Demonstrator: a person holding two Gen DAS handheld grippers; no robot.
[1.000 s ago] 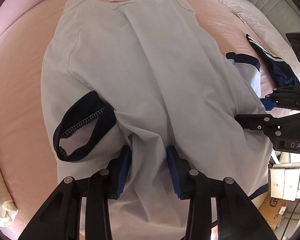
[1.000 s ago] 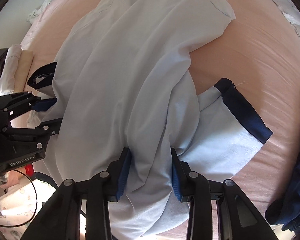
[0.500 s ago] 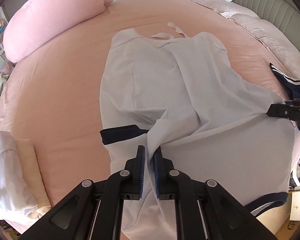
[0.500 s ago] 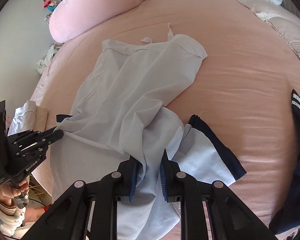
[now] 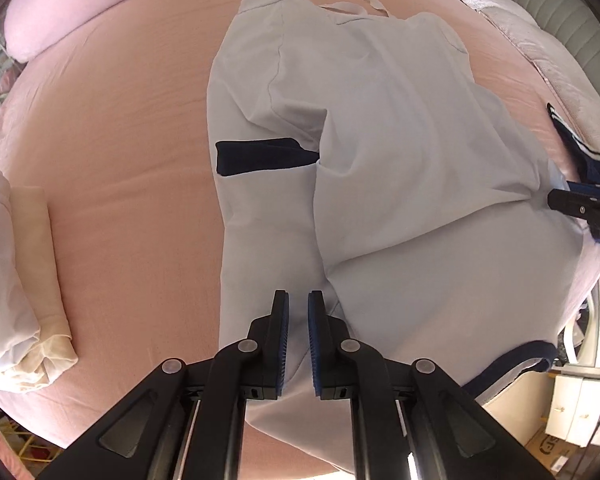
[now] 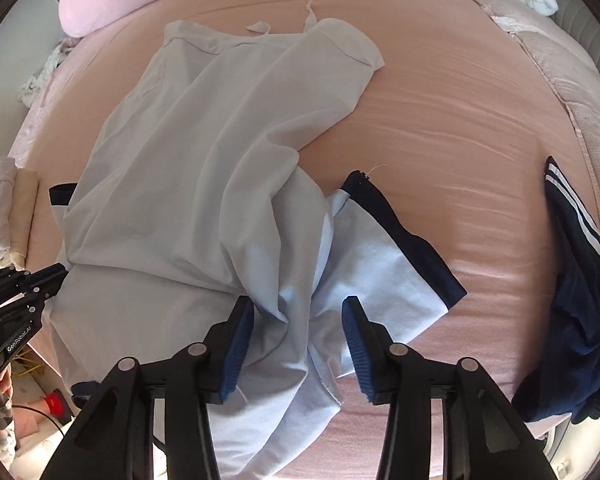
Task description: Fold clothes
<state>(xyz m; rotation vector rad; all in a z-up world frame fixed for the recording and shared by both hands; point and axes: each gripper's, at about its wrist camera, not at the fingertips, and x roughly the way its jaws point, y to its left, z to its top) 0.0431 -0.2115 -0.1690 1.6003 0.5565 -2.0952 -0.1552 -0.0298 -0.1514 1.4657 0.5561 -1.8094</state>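
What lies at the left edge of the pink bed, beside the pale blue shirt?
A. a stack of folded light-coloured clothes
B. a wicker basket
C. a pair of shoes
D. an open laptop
A. In the left wrist view a stack of folded light-coloured clothes lies on the pink bed, left of the pale blue shirt.

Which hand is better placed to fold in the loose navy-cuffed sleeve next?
Right. The right gripper is opening above the shirt, and the sleeve lies just beside its finger. The left gripper, shut, sits at the shirt's opposite edge.
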